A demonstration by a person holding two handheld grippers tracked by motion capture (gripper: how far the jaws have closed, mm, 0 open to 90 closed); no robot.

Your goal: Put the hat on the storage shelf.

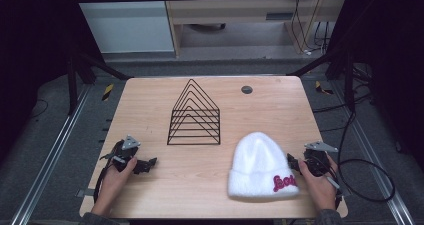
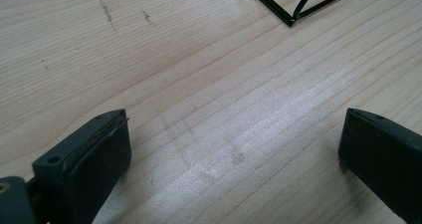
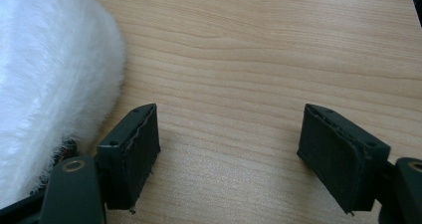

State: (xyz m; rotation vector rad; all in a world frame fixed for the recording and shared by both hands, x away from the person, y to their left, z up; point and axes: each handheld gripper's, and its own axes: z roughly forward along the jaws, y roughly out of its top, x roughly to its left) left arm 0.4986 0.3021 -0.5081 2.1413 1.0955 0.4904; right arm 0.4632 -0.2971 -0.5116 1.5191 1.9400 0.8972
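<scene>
A fluffy white beanie with red lettering on its cuff lies flat on the wooden table, front right. A black wire rack of triangular dividers stands at the table's middle. My right gripper rests just right of the beanie, open, with bare wood between its jaws; the beanie shows at the left edge of the right gripper view, beside my right gripper. At the front left my left gripper sits open over bare table. One corner of the rack appears ahead of my left gripper.
A round grey grommet is set in the table near its far edge. Cables trail off the right side of the table. Bare wood lies between the rack and the front edge.
</scene>
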